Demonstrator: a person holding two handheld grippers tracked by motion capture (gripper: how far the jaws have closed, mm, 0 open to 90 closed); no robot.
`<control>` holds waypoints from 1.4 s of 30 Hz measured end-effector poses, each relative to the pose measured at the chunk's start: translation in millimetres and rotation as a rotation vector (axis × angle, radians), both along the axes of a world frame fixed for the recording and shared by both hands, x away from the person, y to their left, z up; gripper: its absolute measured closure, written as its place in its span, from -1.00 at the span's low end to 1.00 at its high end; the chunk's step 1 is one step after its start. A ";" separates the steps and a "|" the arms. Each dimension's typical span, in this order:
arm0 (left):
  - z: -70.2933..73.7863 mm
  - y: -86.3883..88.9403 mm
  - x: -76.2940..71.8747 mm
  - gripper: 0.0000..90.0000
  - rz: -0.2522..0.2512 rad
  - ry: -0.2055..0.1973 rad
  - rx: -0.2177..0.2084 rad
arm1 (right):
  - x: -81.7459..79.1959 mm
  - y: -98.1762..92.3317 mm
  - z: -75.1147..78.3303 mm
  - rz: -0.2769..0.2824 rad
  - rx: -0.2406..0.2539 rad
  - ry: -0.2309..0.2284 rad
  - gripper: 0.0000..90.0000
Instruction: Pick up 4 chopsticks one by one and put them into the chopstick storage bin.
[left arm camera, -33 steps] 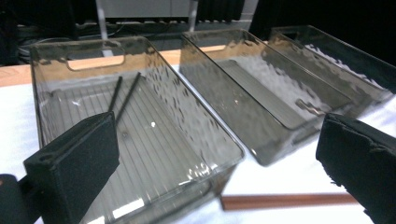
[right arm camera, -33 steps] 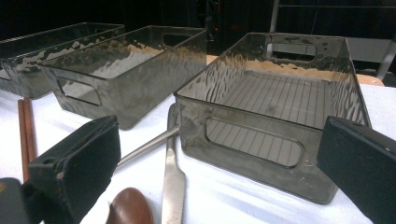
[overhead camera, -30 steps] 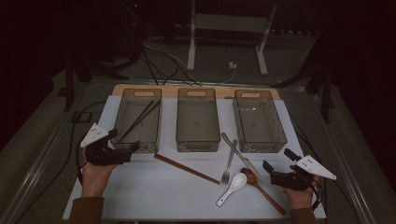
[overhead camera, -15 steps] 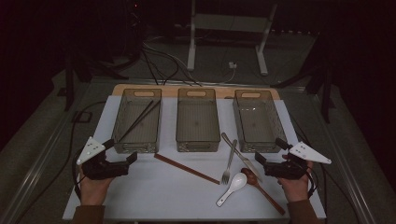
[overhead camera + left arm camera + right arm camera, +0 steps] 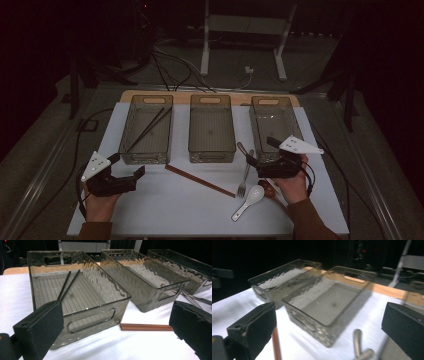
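High view: on the white bench (image 5: 165, 210), three clear plastic bins (image 5: 211, 128) stand far. The left tool (image 5: 128, 167), jaws apart, sits near the brown wooden chopstick (image 5: 200, 181). The right tool (image 5: 258, 151), jaws apart, hovers over the steel fork (image 5: 244, 174).

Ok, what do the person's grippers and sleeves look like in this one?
Both grippers are black with two blocky, foam-like black jaws. The left gripper and right gripper each carry a pale grey three-cornered plate on top. A black cable trails from the left one. The right forearm wears a brown sleeve.
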State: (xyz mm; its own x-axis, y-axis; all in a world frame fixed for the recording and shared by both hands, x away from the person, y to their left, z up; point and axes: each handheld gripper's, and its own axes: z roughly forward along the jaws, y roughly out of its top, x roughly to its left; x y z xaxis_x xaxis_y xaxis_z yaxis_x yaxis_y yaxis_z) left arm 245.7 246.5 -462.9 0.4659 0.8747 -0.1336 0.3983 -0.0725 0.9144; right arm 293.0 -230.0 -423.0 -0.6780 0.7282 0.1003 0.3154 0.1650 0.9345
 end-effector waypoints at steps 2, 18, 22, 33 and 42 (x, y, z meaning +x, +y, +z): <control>-0.5 -0.4 0.0 -0.98 -0.001 0.002 0.004 | 0.5 11.2 0.3 0.024 -0.002 -0.001 -1.00; -5.0 0.8 -0.4 -0.98 0.000 0.013 0.008 | 20.1 86.1 -13.3 0.157 -0.108 0.047 -1.00; -4.7 1.2 -1.0 -0.98 0.002 0.009 0.008 | 24.8 96.6 -22.5 0.183 -0.130 0.079 -1.00; -6.2 2.1 -1.1 -0.98 0.006 0.008 0.007 | 34.0 117.6 -43.5 0.251 -0.186 0.171 -1.00; -7.0 3.5 -1.0 -0.98 0.011 0.013 0.006 | 39.6 132.2 -55.9 0.322 -0.248 0.250 -0.69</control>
